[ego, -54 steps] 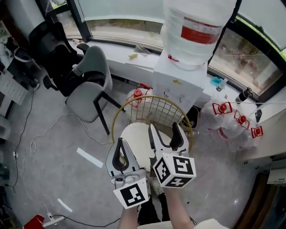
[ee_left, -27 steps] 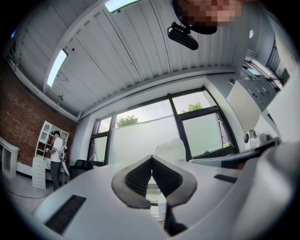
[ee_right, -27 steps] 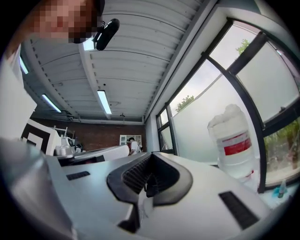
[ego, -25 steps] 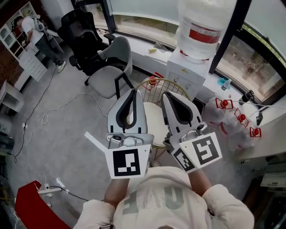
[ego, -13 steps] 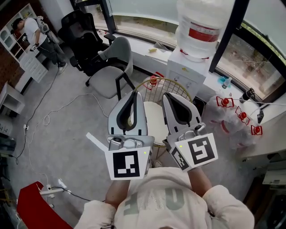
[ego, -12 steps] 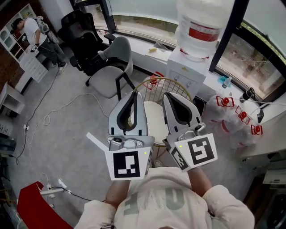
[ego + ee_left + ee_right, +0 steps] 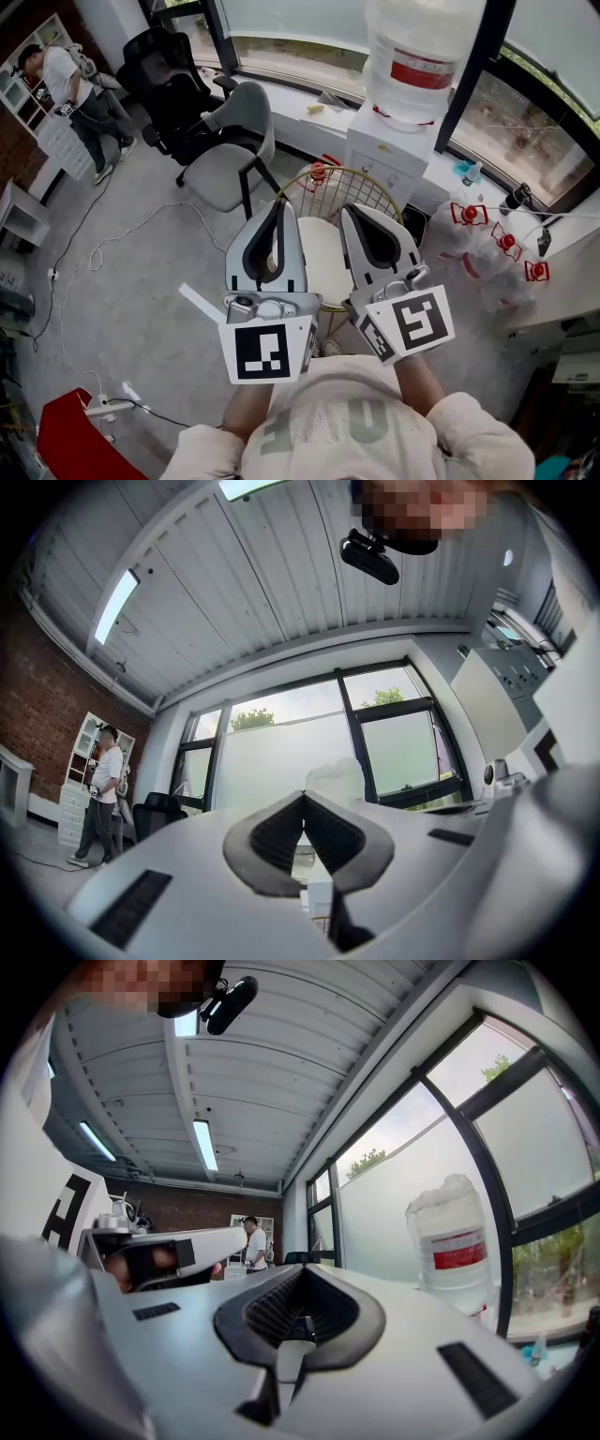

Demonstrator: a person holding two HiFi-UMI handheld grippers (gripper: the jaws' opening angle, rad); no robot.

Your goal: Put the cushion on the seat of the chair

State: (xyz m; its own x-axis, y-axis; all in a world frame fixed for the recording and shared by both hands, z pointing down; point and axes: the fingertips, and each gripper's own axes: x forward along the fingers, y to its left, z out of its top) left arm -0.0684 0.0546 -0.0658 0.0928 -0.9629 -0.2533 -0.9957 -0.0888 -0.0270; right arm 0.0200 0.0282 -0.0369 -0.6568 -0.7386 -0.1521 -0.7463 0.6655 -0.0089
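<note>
The person's cream-sleeved forearms [image 7: 427, 394] rise from the chest at six o'clock, carrying both grippers side by side at the same height, close together but not touching, and tilted a little above level. Their marker cubes [image 7: 267, 349] face the head camera.

The left gripper [image 7: 278, 203] has its jaws pressed together; its own view shows the two dark pads meeting at the tip [image 7: 303, 795] with nothing between them. The right gripper [image 7: 349, 211] is likewise closed and empty, its pads joined at the tip [image 7: 302, 1270].

Directly beneath and between the two grippers, the round cream cushion [image 7: 321, 261] lies flat on the seat of the gold wire chair [image 7: 345, 190], whose mesh back curves up at twelve o'clock from the cushion. Neither gripper touches it.

Beyond the chair, at one o'clock, stands a white water dispenser [image 7: 389, 155] with a large bottle [image 7: 417, 56] on top. At three o'clock, red-capped empty bottles [image 7: 497, 248] cluster on the floor. At eleven o'clock are a grey chair [image 7: 230, 155] and, behind it, a black office chair [image 7: 169, 80]. Farthest off, at ten o'clock, a person [image 7: 75, 89] stands by white shelves.
</note>
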